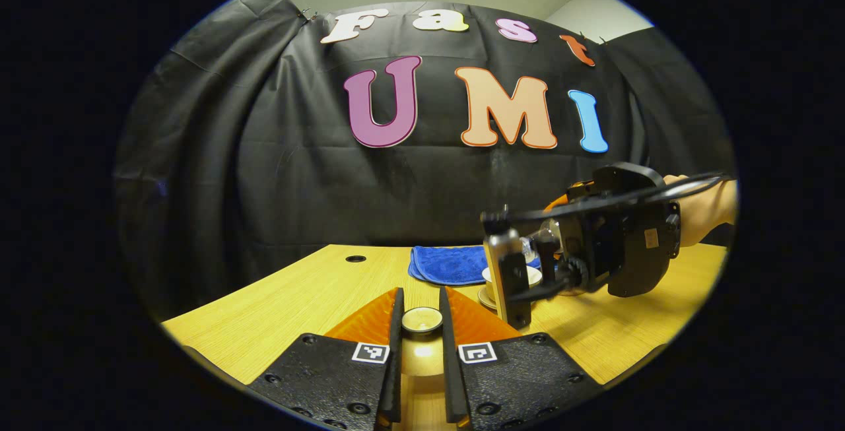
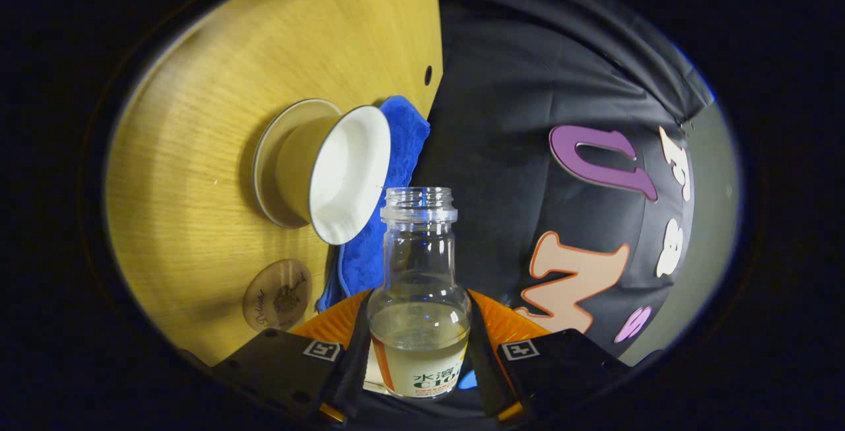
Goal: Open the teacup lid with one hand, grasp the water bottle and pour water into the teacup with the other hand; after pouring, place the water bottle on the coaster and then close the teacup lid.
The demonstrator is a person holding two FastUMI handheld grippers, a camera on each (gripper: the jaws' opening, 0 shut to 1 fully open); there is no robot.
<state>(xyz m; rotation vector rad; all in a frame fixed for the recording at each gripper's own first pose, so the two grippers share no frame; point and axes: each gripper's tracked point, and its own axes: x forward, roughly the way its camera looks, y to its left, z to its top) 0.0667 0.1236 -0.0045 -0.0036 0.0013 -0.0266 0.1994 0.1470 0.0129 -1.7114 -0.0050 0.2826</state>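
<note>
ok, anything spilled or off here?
Nothing stands out. The water bottle, uncapped in the right gripper, tilts toward the open teacup on its saucer; no water shows on the table. The left gripper holds the teacup lid. The coaster lies bare.

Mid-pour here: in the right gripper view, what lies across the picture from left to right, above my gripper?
Coaster → saucer → teacup → water bottle, held in the right gripper. The blue cloth overlaps the cup and bottle, so I leave it out.
</note>
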